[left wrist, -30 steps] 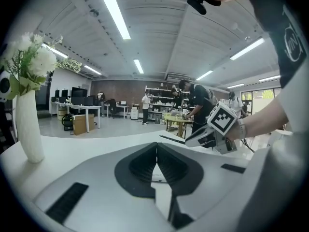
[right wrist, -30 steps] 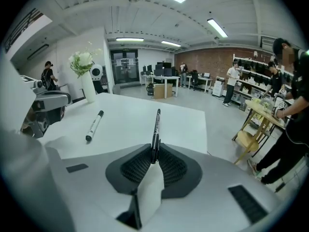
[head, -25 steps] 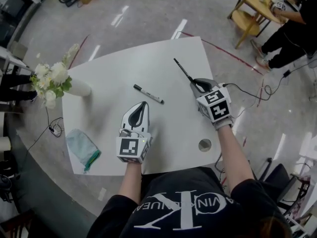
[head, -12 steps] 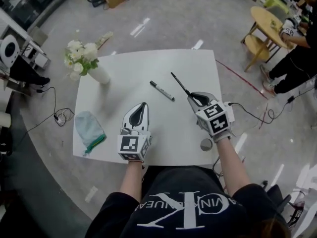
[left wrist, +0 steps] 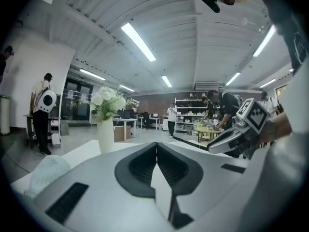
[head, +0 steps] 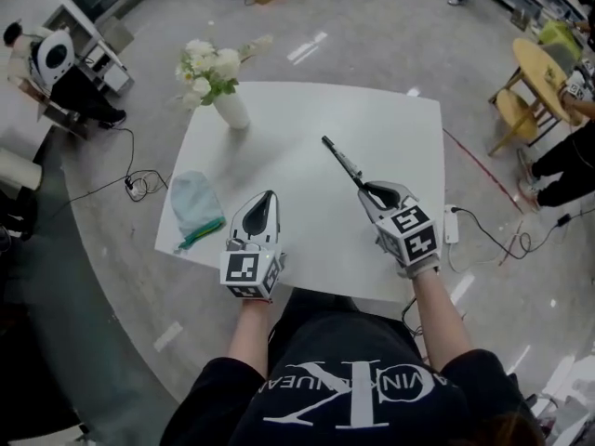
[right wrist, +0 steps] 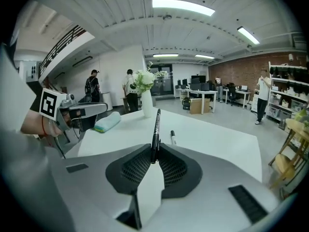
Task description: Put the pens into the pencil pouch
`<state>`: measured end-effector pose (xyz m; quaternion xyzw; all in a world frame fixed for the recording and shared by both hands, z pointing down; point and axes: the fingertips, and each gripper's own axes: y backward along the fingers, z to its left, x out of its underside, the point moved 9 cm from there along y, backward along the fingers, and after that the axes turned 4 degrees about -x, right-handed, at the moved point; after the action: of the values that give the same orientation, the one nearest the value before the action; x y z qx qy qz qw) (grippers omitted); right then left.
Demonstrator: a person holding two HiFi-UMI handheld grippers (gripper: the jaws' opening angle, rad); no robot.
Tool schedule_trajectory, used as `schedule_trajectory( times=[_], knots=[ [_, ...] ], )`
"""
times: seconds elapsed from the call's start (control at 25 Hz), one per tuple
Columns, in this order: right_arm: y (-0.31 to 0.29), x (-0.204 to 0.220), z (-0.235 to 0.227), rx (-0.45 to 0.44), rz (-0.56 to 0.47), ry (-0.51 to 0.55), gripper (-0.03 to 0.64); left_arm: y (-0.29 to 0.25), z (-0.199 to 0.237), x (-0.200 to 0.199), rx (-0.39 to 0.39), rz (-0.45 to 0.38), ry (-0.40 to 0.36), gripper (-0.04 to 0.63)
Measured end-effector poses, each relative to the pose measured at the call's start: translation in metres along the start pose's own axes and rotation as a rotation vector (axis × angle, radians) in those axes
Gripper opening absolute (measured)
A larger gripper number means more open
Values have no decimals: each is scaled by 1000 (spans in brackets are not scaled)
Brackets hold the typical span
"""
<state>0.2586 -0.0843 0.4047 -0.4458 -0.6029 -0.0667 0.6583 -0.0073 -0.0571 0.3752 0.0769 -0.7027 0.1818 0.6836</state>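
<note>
In the head view my right gripper is shut on a black pen that sticks out up and to the left over the white table. The right gripper view has the pen pinched upright between the pads, and a second marker lying on the table beyond. My left gripper hovers near the table's front edge, shut with nothing in it. The pale blue-green pouch lies at the left edge of the table, just left of the left gripper.
A white vase of flowers stands at the far left corner. Cables and a power strip lie on the floor beside the table. A round wooden table with people stands at the right.
Both grippers have shifted across the table toward the pouch side, the right one carrying the pen. The head view has swung, and the loose marker no longer shows in it.
</note>
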Motion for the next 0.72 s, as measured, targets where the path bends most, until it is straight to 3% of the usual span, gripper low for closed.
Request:
schedule_trajectory(
  times=[0.48, 0.72],
  knots=[
    [-55, -14, 63, -151, 42, 56, 63, 58, 66, 20, -147, 14, 33, 3],
    [-95, -14, 110, -208, 87, 59, 63, 91, 113, 40, -175, 72, 51, 3]
  ],
)
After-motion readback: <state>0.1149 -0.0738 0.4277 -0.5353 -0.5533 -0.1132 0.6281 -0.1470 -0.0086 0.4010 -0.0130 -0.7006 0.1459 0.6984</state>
